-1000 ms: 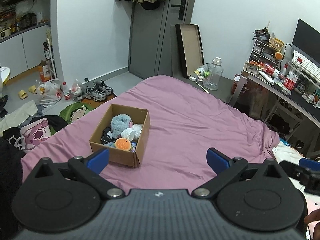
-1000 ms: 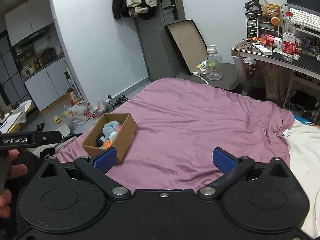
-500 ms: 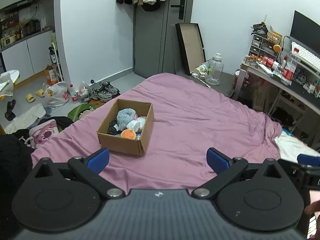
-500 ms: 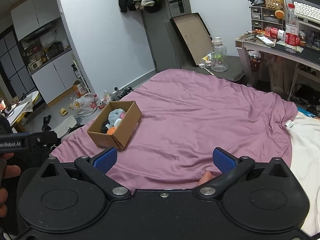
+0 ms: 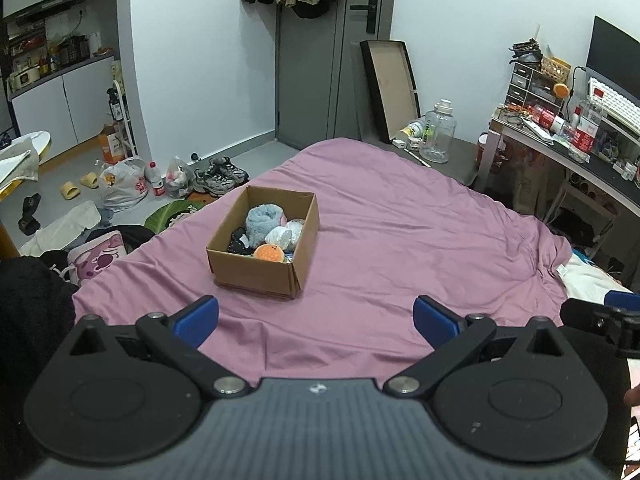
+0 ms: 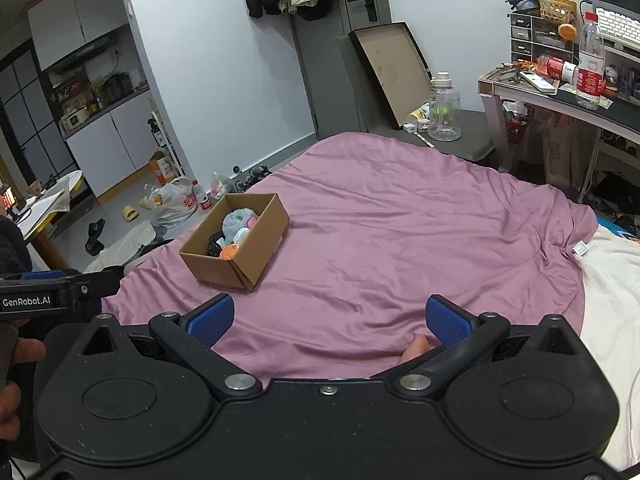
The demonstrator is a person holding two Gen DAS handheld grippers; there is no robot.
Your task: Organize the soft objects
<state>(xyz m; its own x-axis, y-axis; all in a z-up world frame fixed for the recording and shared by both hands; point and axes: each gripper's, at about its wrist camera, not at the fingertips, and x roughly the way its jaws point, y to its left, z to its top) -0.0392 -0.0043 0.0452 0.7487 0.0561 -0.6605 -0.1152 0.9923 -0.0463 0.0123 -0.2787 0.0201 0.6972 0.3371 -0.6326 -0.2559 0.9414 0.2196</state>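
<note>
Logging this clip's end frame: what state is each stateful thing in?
cardboard box: open, upright, holding soft toys
left gripper: open, empty
right gripper: open, empty
door: shut
water jug: capped, upright

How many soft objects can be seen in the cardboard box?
4 in the cardboard box: blue fluffy toy at the back, white one right, orange one in front, dark one left. More may lie hidden underneath.

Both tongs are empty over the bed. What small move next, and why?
Probably ease the left tongs forward toward the cardboard box: both the left and the right tongs are open and empty, well short of it, and the soft toys, like the orange one, sit inside.
</note>
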